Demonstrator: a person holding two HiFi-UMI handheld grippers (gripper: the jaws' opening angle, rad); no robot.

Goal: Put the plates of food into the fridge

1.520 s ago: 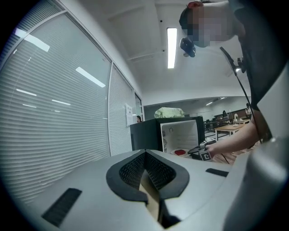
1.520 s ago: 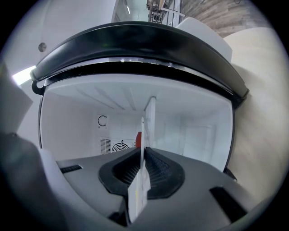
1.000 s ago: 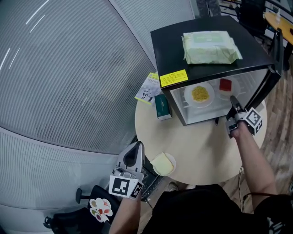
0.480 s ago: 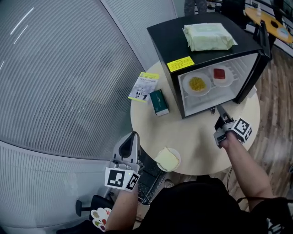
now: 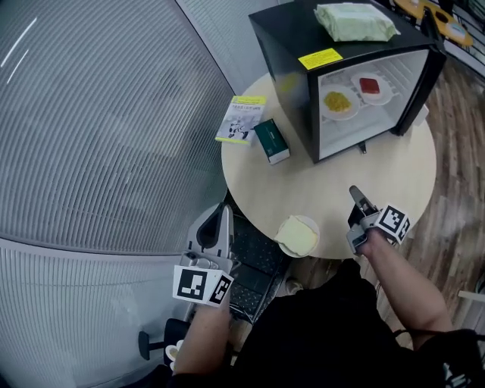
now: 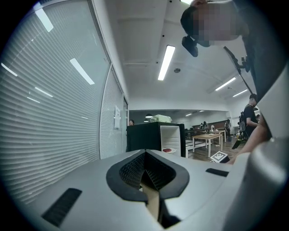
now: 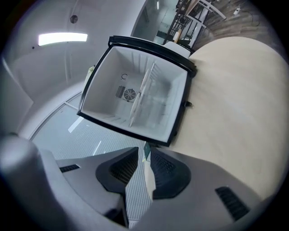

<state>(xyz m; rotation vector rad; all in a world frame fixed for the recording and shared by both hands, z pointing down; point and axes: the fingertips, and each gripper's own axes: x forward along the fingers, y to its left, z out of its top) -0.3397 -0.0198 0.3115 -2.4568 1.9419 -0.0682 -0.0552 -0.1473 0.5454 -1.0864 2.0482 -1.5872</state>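
Note:
The black mini fridge (image 5: 303, 45) stands open on the round table (image 5: 394, 170). On its shelf sit a plate of yellow food (image 5: 337, 102) and a plate of red food (image 5: 370, 86). A third plate with a pale yellow slab (image 5: 297, 236) rests at the table's near edge. My right gripper (image 5: 354, 195) hovers over the near edge, right of that plate, shut and empty. My left gripper (image 5: 225, 216) hangs off the table's left side, shut and empty. The left gripper view shows the fridge (image 6: 144, 137) and the red plate (image 6: 168, 150) far ahead. The right gripper view faces the fridge's white inside (image 7: 135, 94).
A green box (image 5: 271, 142) and a booklet (image 5: 240, 120) lie left of the fridge. A pack of wipes (image 5: 355, 20) sits on the fridge top. The fridge door (image 5: 428, 68) stands open to the right. A ribbed wall runs along the left.
My right gripper has drawn back from the fridge's front to the table's near edge. The left gripper has shifted slightly along the table's left side. The plates have not moved.

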